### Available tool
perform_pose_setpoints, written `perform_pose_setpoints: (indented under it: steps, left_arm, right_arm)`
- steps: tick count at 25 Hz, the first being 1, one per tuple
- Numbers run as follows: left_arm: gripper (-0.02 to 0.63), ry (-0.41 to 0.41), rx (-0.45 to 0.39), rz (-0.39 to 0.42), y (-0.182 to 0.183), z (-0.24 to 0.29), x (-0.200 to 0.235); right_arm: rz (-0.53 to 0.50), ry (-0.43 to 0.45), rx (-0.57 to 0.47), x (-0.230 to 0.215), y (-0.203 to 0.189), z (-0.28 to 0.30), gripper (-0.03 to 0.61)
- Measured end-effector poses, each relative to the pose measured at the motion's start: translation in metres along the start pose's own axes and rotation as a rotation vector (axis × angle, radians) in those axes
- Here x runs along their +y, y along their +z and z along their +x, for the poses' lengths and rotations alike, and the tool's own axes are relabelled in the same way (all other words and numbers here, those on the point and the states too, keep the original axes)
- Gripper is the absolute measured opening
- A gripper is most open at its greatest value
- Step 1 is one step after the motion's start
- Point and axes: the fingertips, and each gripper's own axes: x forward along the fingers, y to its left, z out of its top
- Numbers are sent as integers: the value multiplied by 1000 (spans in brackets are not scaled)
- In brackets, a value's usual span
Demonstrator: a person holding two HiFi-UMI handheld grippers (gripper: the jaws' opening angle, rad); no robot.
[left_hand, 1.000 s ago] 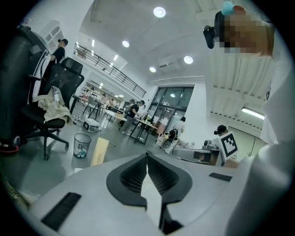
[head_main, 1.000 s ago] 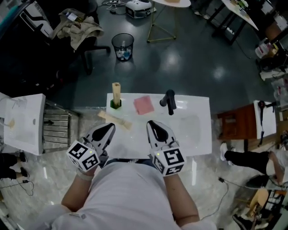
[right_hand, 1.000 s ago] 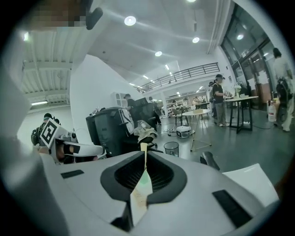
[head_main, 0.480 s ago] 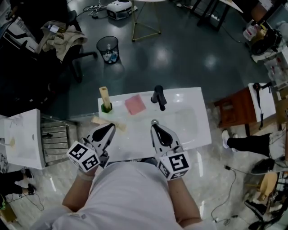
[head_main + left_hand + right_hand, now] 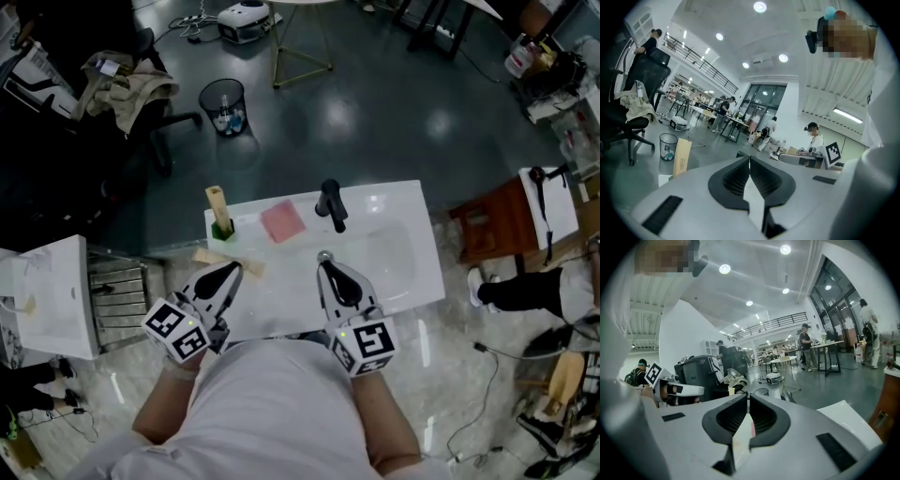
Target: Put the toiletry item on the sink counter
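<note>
Three toiletry things are sitting on the white desk (image 5: 281,281). A tall beige box (image 5: 217,204) is standing upright in a green holder at the back left corner. A pink square (image 5: 282,221) is lying flat just beside it, toward the black faucet (image 5: 330,204). A flat beige carton (image 5: 217,258) is lying across the desk's left front edge.

The left hand-held gripper (image 5: 231,271) is hovering with its tip just beside that carton; whether it is touching cannot be told. Its jaws are pressing together with nothing between them. The right hand-held gripper (image 5: 323,257) is pointing over the near middle of the desk, next to the sink basin (image 5: 380,248), and its jaws are likewise closed and empty.

The person is holding both side by side ahead of the torso, aiming them forward and tipping them slightly downward, with the marker cubes toward the body and the forearms angling inward from the elbows. Beyond the desk a wire bin (image 5: 223,105) is standing on the dark floor.
</note>
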Motion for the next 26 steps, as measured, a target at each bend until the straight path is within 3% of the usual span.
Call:
perform_pose_setpoints:
  steps: [26]
  left_arm:
    - [18,-3,13,15,-2,-3,-3]
  right_arm:
    - [11,-4,1,4,-4,2,29]
